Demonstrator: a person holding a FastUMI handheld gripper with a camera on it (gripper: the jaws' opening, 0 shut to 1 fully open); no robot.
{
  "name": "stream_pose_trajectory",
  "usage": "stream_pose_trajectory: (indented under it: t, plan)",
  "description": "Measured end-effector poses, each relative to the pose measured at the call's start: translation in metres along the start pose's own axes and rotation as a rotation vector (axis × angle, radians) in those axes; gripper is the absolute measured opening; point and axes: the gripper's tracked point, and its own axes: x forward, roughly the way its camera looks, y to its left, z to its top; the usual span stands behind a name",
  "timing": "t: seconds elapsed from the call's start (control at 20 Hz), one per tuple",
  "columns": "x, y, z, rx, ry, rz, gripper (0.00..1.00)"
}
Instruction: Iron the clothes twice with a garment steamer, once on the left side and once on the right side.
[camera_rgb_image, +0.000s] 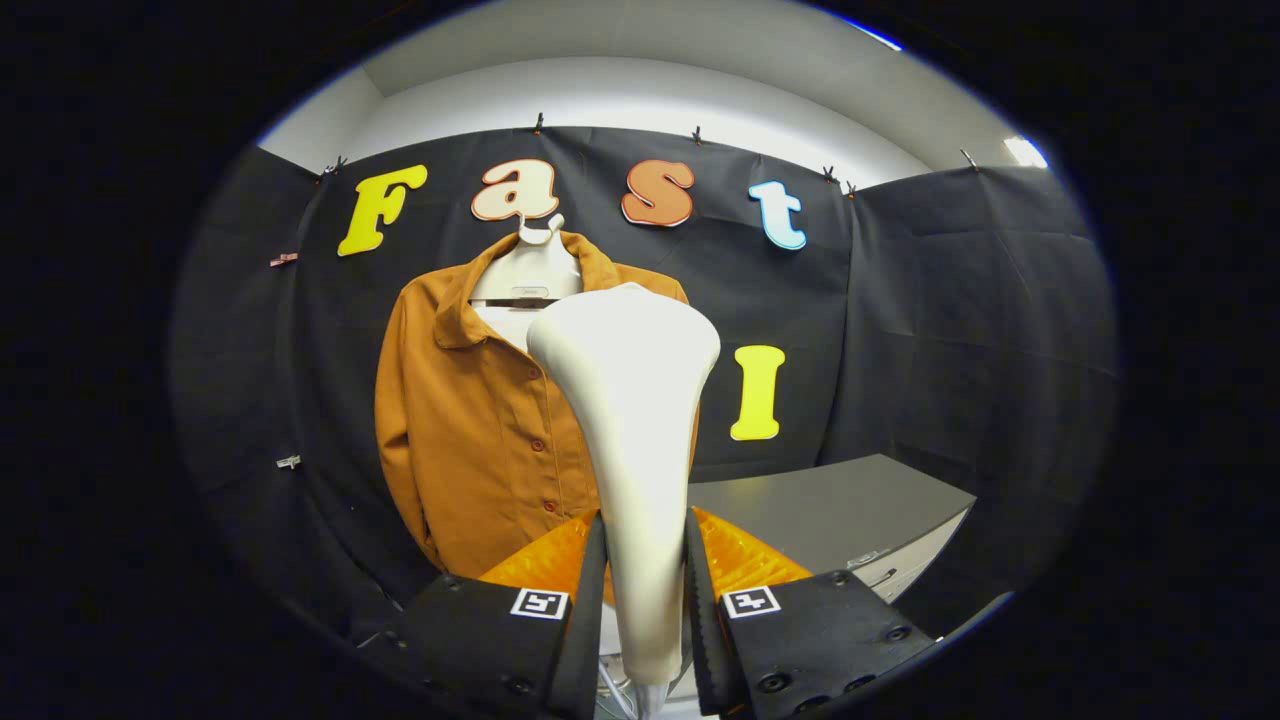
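My gripper (645, 570) is shut on the white garment steamer (630, 400), both fingers pressing its narrow handle. The steamer stands upright between the fingers, its broad head pointing away from me toward the clothes. Beyond it an orange-brown buttoned shirt (470, 440) hangs on a white hanger stand (527, 275) against the black cloth wall. The steamer head hides the shirt's right half; the left sleeve, collar and button row show. The head looks short of the fabric, though the gap is hard to judge.
A grey cabinet (840, 510) with a flat top stands to the right of the shirt, just beyond my right finger. A thin cord (612, 690) trails below the steamer handle. Black cloth walls close the booth on both sides.
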Motion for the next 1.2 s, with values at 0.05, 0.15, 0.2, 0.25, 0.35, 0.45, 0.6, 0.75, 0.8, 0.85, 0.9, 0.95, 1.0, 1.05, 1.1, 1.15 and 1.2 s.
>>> stream_pose_trajectory:
  t: [0.05, 0.15, 0.2, 0.25, 0.35, 0.45, 0.6, 0.75, 0.8, 0.85, 0.9, 0.95, 1.0, 1.05, 1.1, 1.15, 1.2]
  plan:
    - [0.001, 0.001, -0.001, 0.000, 0.000, 0.005, 0.41]
    - [0.003, 0.005, -0.001, 0.002, 0.003, 0.013, 0.41]
    - [0.005, 0.005, 0.000, 0.005, 0.002, 0.015, 0.41]
    - [0.006, 0.007, -0.001, 0.004, 0.002, 0.015, 0.41]
    - [0.009, 0.008, -0.001, 0.004, 0.003, 0.018, 0.42]
    - [0.012, 0.008, 0.000, 0.003, 0.001, 0.019, 0.42]
    - [0.014, 0.008, 0.000, 0.005, -0.003, 0.015, 0.42]
    - [0.017, 0.005, 0.001, 0.013, -0.006, 0.007, 0.42]
    - [0.017, 0.006, 0.001, 0.011, -0.006, 0.006, 0.42]
    - [0.017, 0.005, 0.001, 0.009, -0.007, 0.005, 0.42]
    - [0.017, 0.005, 0.002, 0.010, -0.008, 0.003, 0.42]
    - [0.016, 0.004, 0.002, 0.011, -0.010, 0.001, 0.42]
    - [0.016, 0.004, 0.003, 0.011, -0.012, -0.001, 0.42]
    - [0.016, 0.004, 0.003, 0.010, -0.013, -0.001, 0.42]
    - [0.016, 0.005, 0.004, 0.008, -0.013, -0.001, 0.42]
    - [0.016, 0.005, 0.004, 0.007, -0.013, -0.001, 0.42]
    - [0.016, 0.004, 0.004, 0.007, -0.014, -0.002, 0.42]
